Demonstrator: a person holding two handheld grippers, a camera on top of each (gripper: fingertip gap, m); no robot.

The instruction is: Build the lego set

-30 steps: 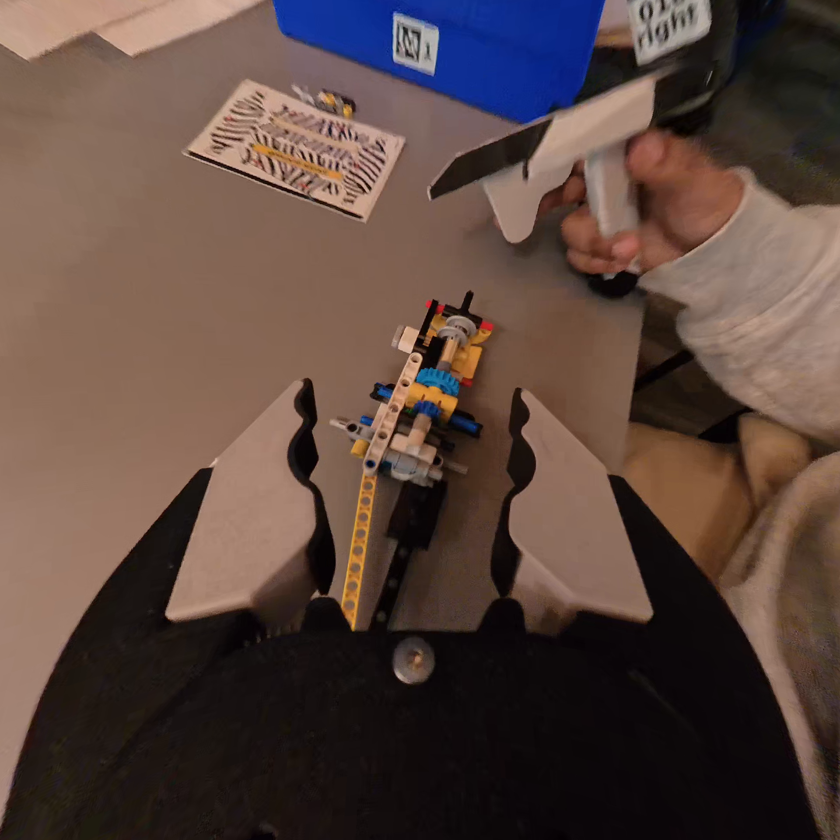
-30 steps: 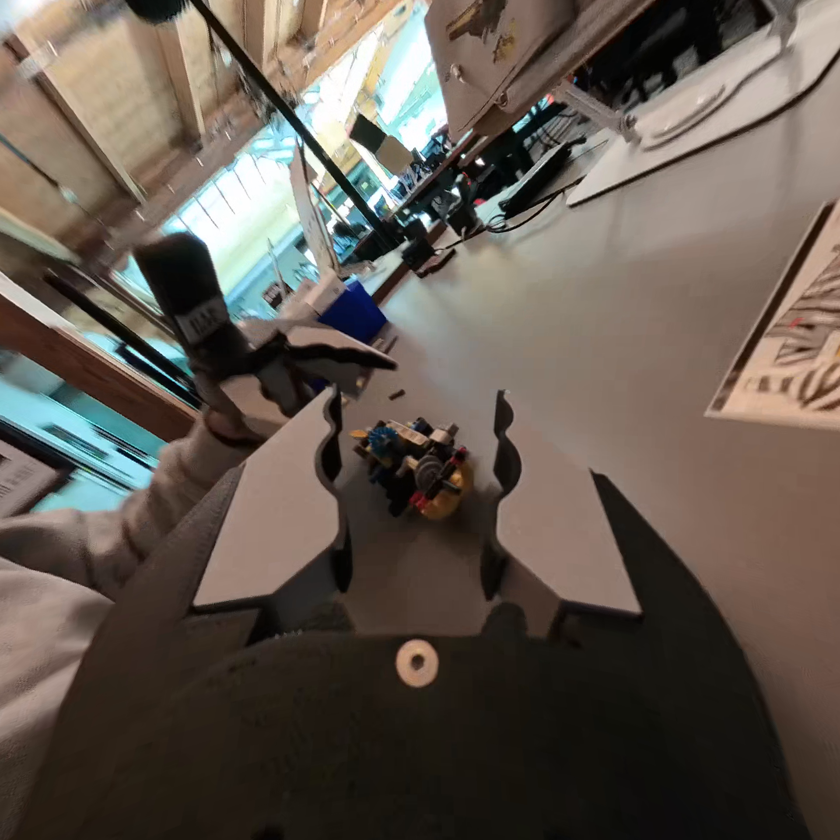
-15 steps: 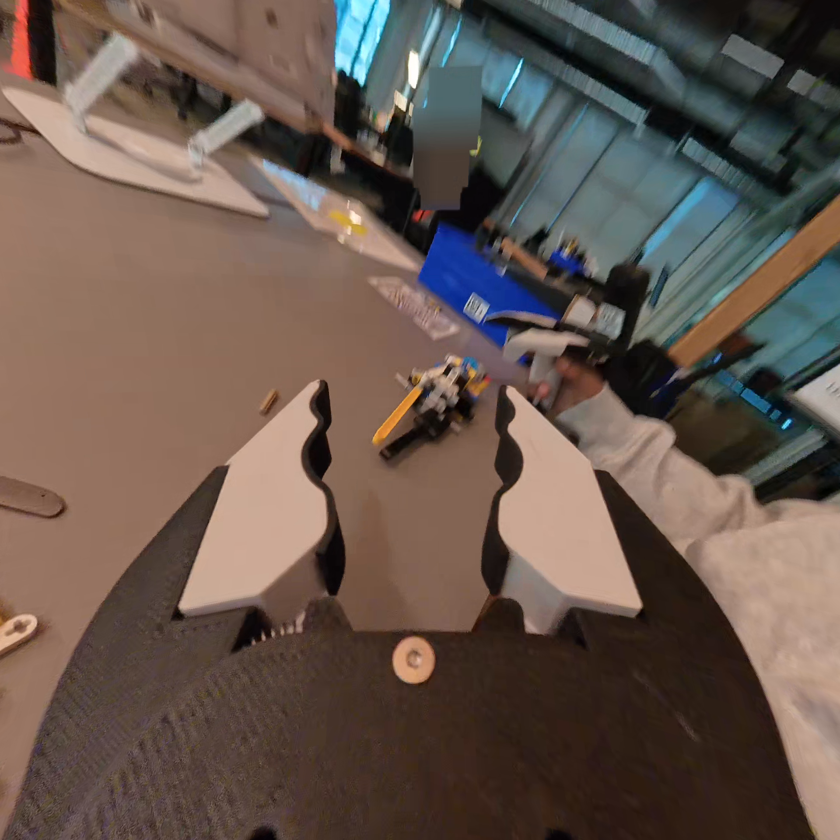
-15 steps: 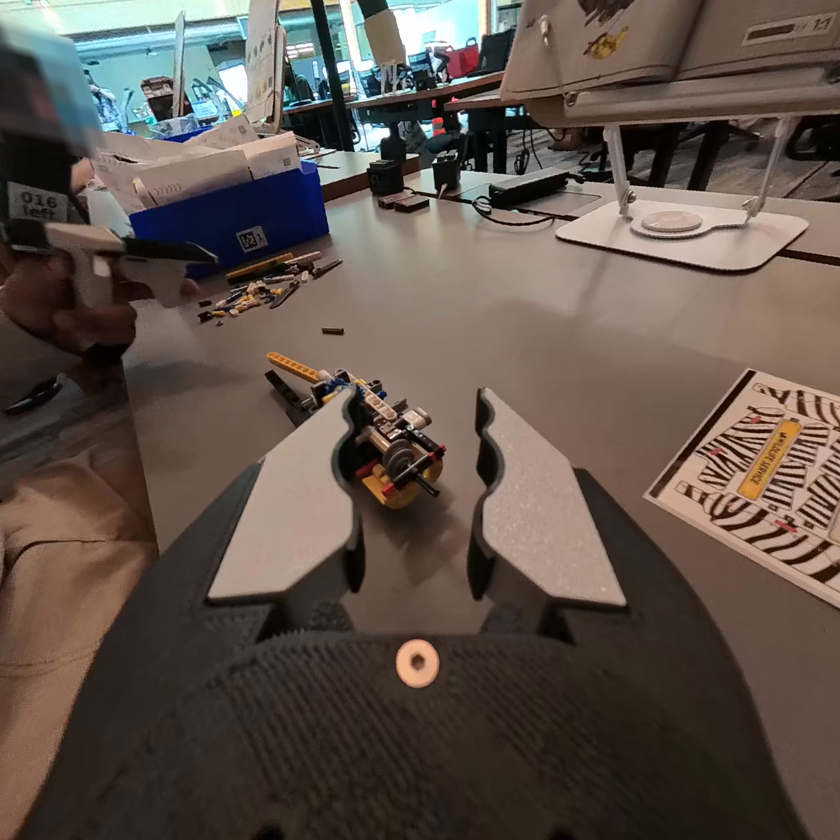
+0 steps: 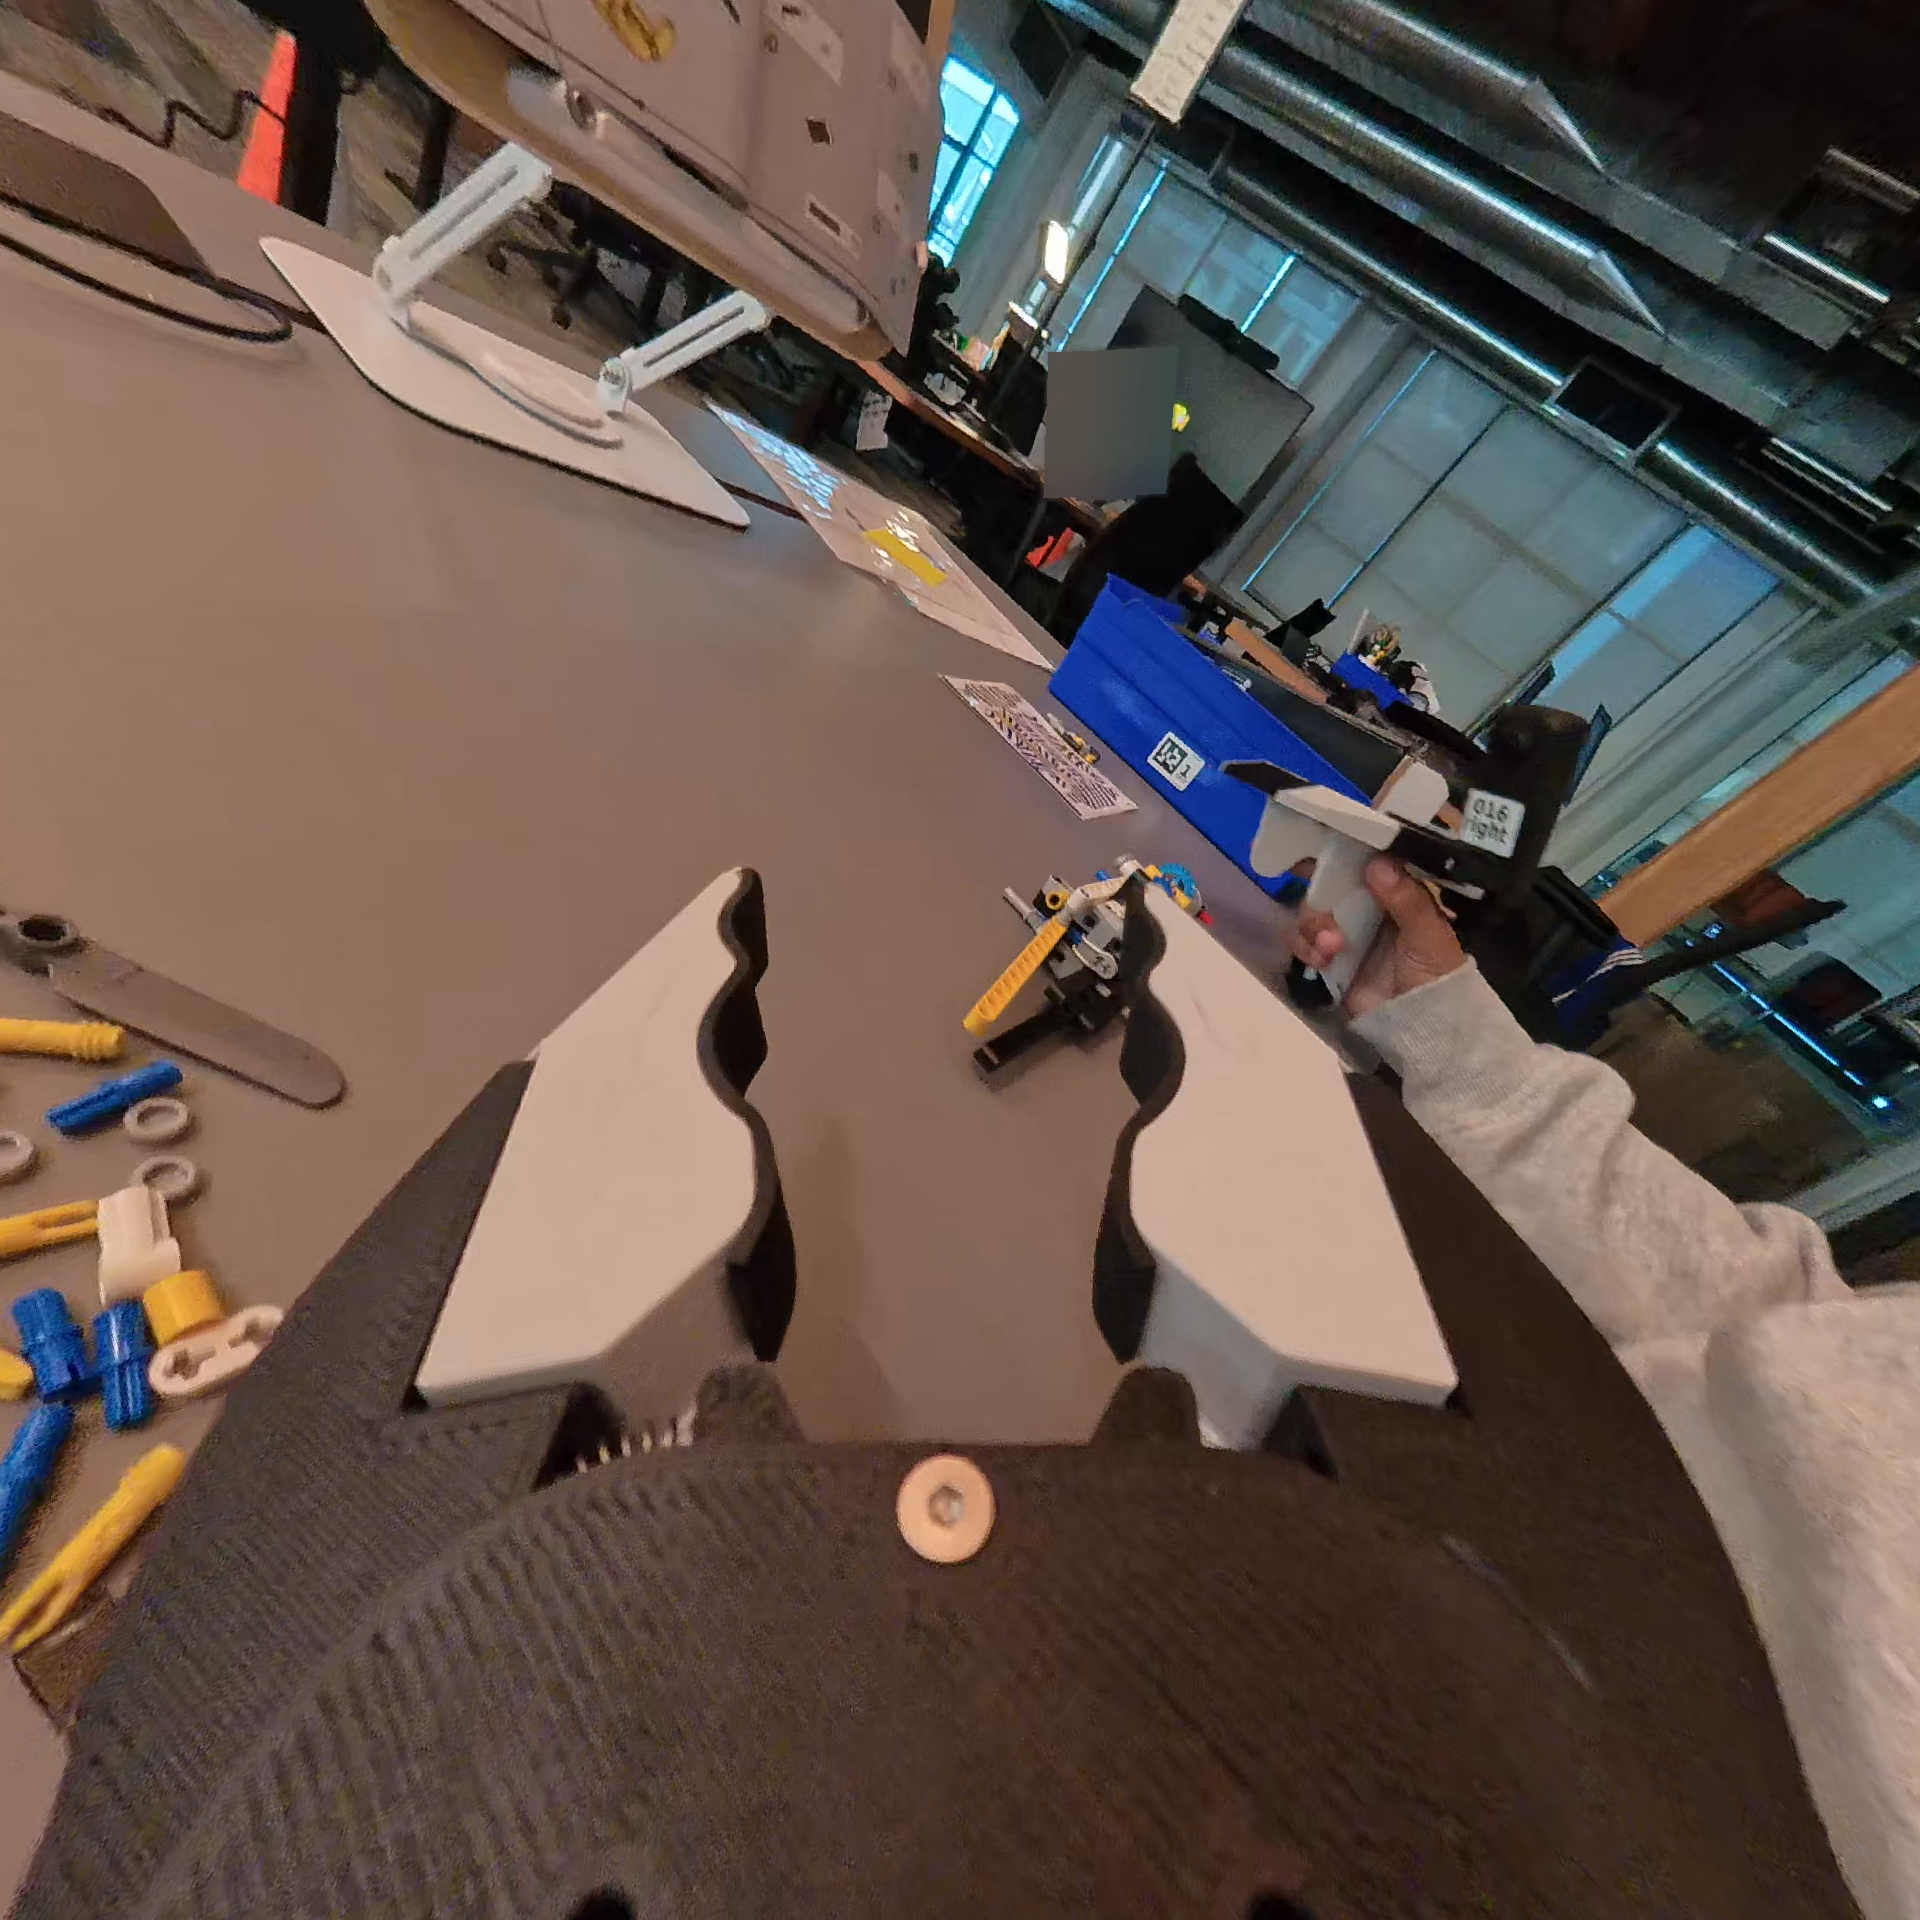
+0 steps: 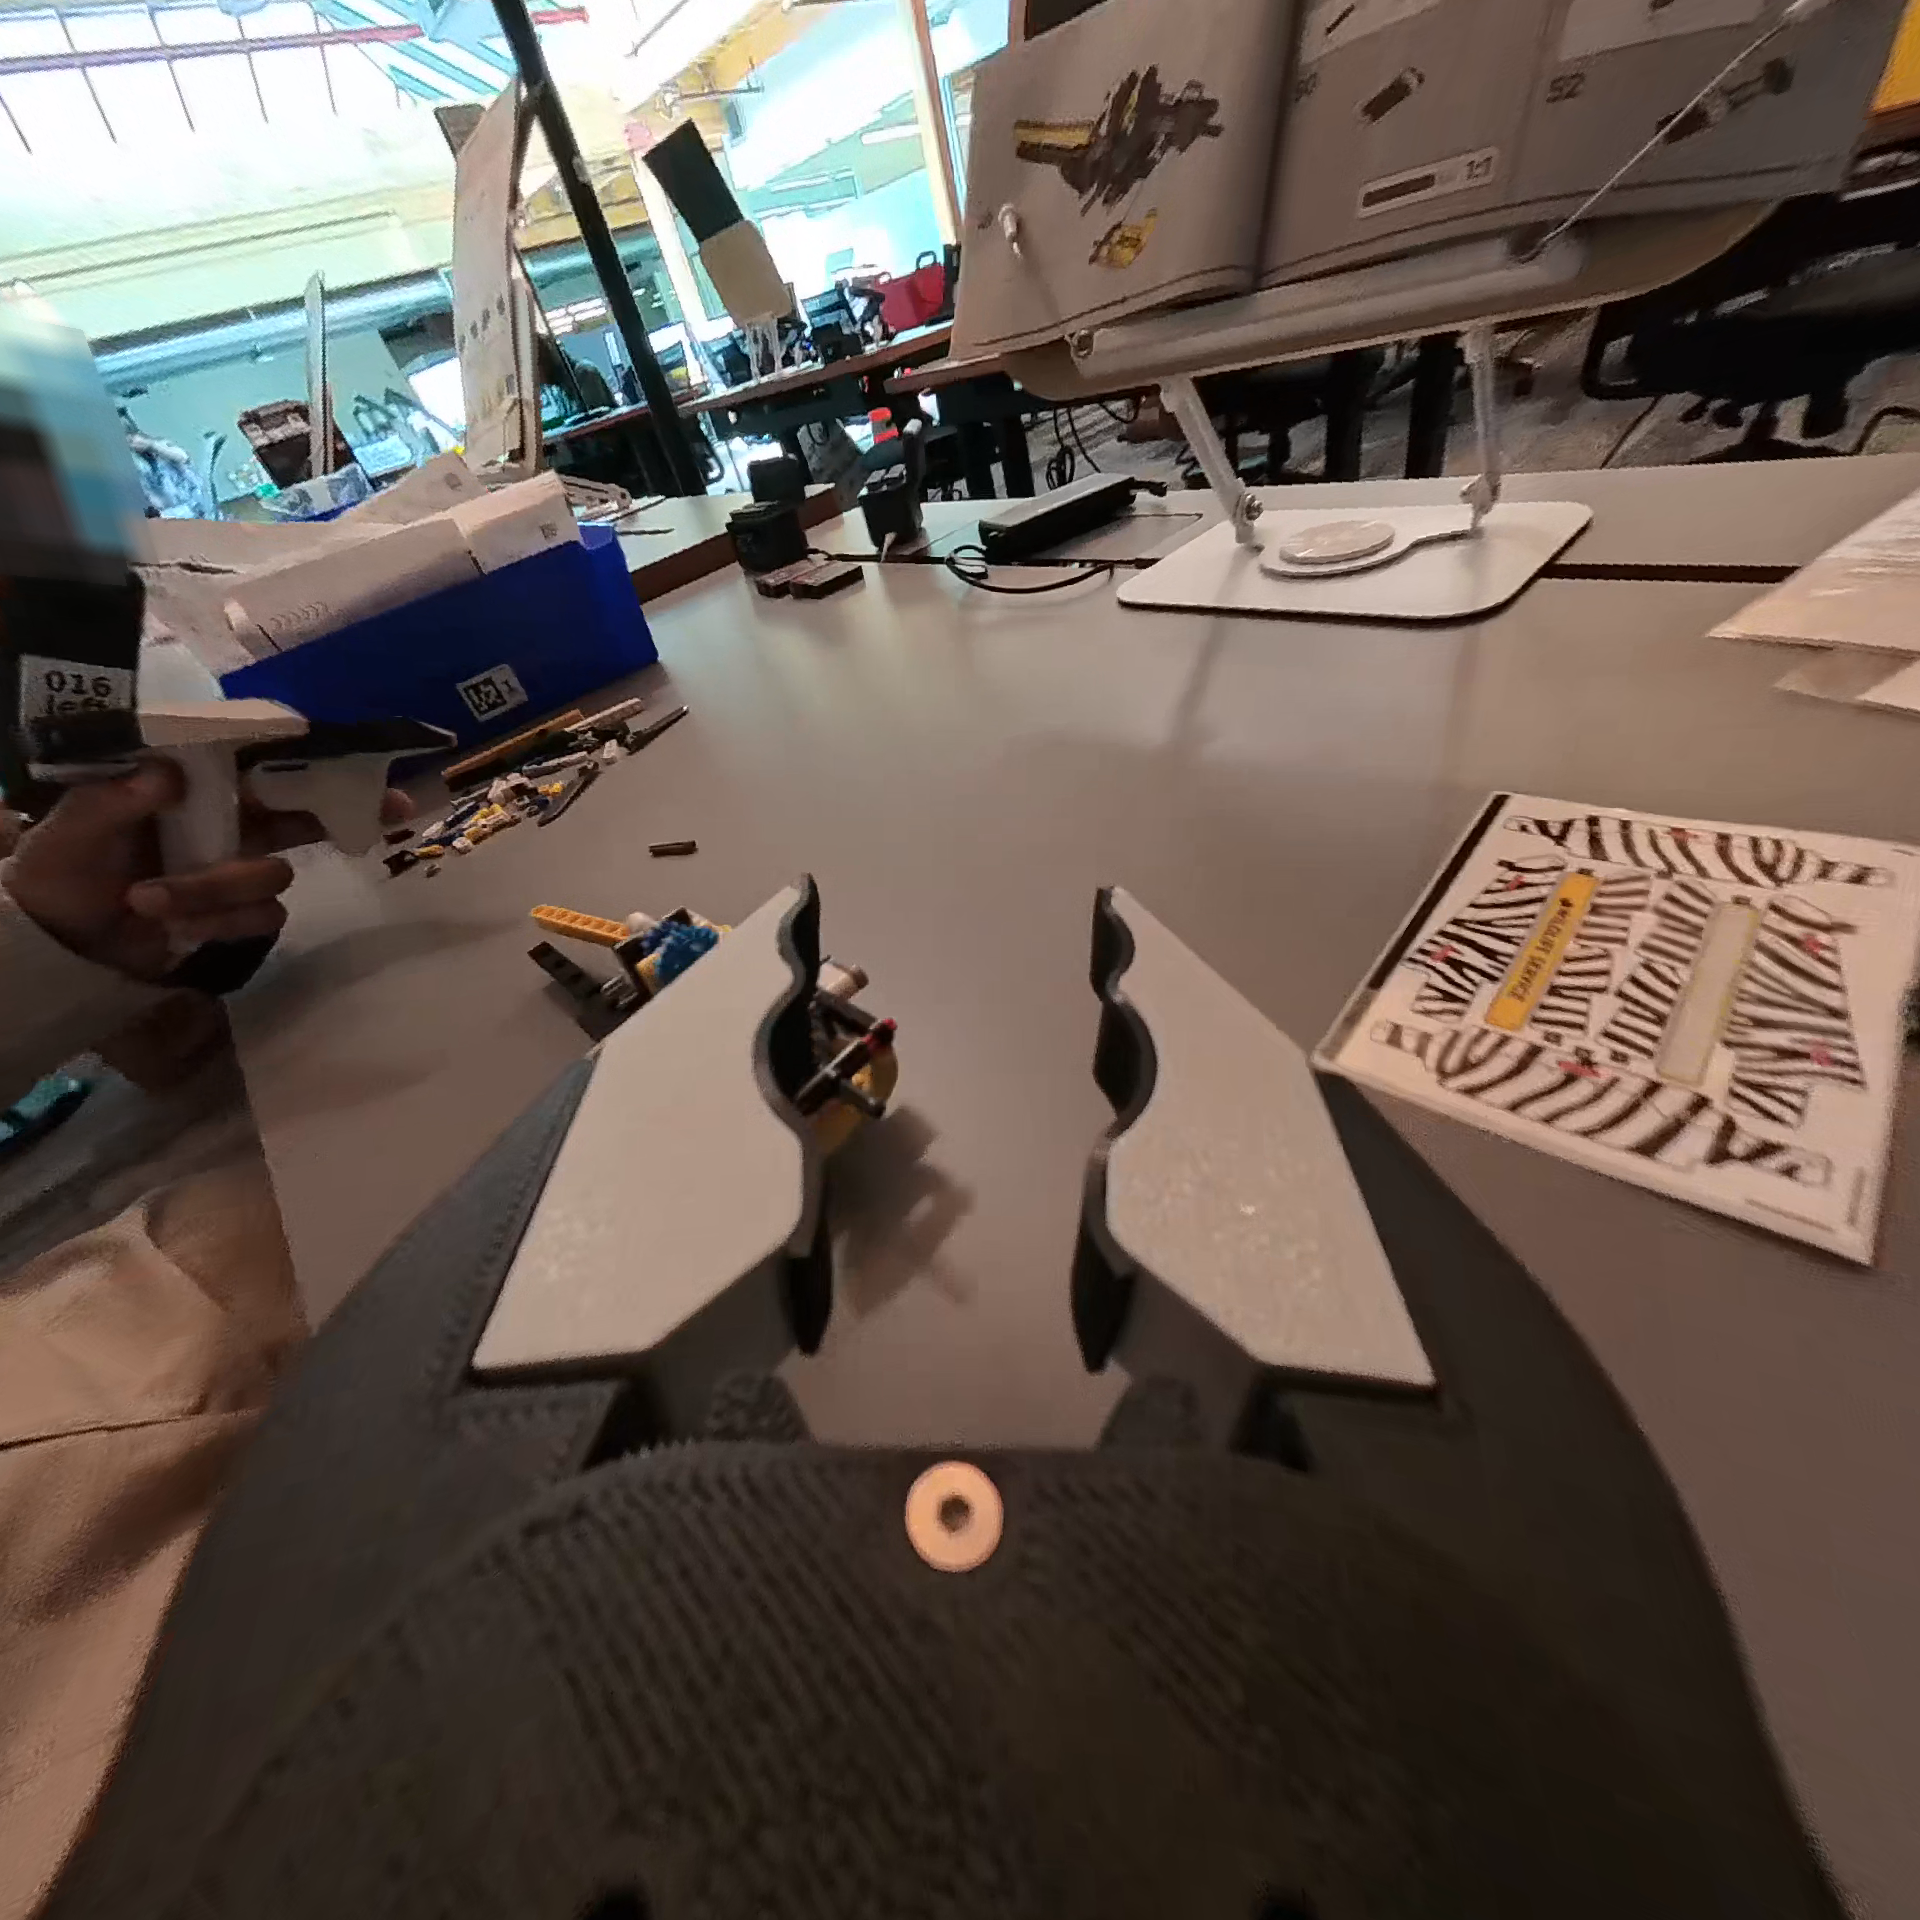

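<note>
A partly built lego model [image 5: 1070,956] of yellow, black, blue and grey parts lies on the grey table [image 5: 416,665]. It also shows in the right wrist view [image 6: 665,956], partly hidden behind my right gripper's left finger. My left gripper [image 5: 945,894] is open and empty, held off to the model's left. My right gripper [image 6: 951,899] is open and empty, with the model's near end just inside its left finger. Loose lego pieces [image 5: 114,1299] lie at the left by my left gripper, and show in the right wrist view [image 6: 520,779].
A striped sticker sheet [image 6: 1652,997] lies right of the model. Blue bins stand at the table's far ends [image 5: 1195,727] [image 6: 436,644]. An instruction booklet on a white stand [image 6: 1351,551] is at the back. A grey flat tool [image 5: 177,1008] lies by the loose pieces. Some 30 cm of space lies between my two pairs of fingers.
My left gripper has swung away from above the model, leftward toward the loose pieces. My right gripper has come closer to the model and drifted right, and it has opened a little wider.
</note>
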